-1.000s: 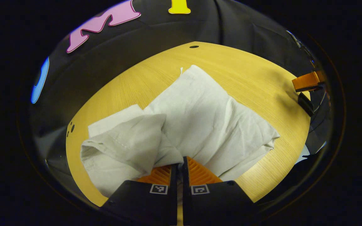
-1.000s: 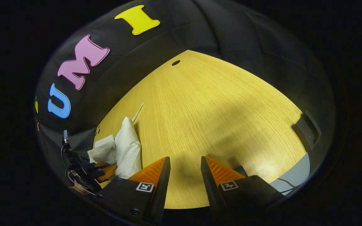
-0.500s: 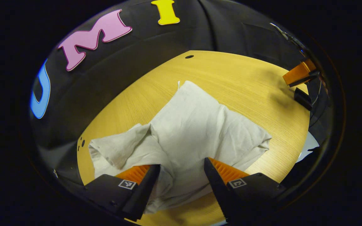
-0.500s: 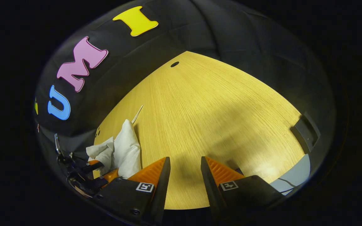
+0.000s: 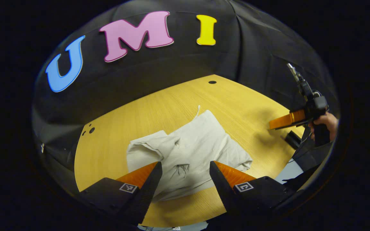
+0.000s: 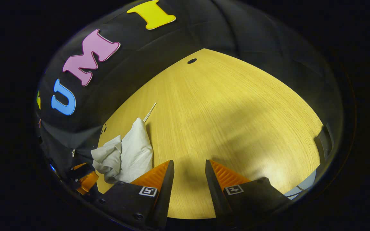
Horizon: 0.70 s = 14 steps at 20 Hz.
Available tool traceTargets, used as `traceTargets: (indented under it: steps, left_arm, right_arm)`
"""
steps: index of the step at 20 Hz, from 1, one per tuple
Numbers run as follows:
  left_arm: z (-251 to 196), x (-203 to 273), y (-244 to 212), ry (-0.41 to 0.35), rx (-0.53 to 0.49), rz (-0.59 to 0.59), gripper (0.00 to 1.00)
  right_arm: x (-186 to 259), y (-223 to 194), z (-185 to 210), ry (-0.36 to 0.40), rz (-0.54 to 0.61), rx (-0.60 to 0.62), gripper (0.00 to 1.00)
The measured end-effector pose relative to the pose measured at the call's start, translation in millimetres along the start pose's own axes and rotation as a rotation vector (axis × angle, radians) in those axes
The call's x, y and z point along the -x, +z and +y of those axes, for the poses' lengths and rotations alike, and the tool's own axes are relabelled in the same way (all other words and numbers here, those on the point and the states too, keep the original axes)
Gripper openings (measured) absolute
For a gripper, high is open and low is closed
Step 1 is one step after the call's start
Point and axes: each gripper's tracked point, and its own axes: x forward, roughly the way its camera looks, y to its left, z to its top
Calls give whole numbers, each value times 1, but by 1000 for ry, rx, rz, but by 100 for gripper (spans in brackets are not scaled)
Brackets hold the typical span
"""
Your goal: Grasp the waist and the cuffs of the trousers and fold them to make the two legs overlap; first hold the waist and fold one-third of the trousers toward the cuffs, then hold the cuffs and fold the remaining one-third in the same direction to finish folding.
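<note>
Your left tongs (image 5: 185,166) hang open above the near edge of the trousers (image 5: 188,154), jaws spread wide and gripping nothing, raised clear of the cloth so the bundle can settle flat. The pale trousers lie on the wooden counter (image 5: 114,128) as a compact, rumpled packet, one thick fold lapped over another, a thin drawstring trailing from the far corner; by the look of that stacked shape, the folding appears finished or very nearly so. Your right tongs (image 6: 188,171) are likewise open and empty, a narrower gap between the jaws, and they point down at bare counter (image 6: 223,115) well apart from the garment, which sits low at the left of the right gripper view (image 6: 130,154). That stand-off reads as deliberate: neither tool crowds the fold or risks dragging a layer loose. In the left gripper view, the right tongs (image 5: 286,122) are held level out past the trousers, your hand (image 5: 324,123) wrapped around the grip, wrist tilted so the jaws aim back toward the counter's middle.
</note>
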Motion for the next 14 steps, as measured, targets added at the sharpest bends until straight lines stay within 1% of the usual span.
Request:
traceTargets:
  steps: [3, 6, 8, 10, 11, 12, 14]
  left_arm:
    - [25, 18, 2, 47, 154, -25, 94]
    - [47, 28, 0, 67, 311, -54, 94]
    - [60, 37, -3, 97, 383, -68, 95]
    - [69, 43, -5, 127, 425, -74, 94]
    - [72, 45, -6, 136, 440, -79, 94]
    - [73, 47, -7, 140, 459, -81, 94]
    - [74, 48, -10, 146, 506, -91, 94]
  right_arm:
    - [-8, 2, 20, 29, 17, 33, 61]
    - [-15, 6, 37, 57, 34, 56, 61]
    - [-18, 9, 44, 69, 35, 76, 61]
    - [-21, 10, 42, 61, 45, 87, 61]
    - [-20, 12, 41, 60, 53, 78, 47]
    - [-21, 13, 41, 60, 60, 70, 61]
    - [-20, 14, 37, 52, 70, 79, 62]
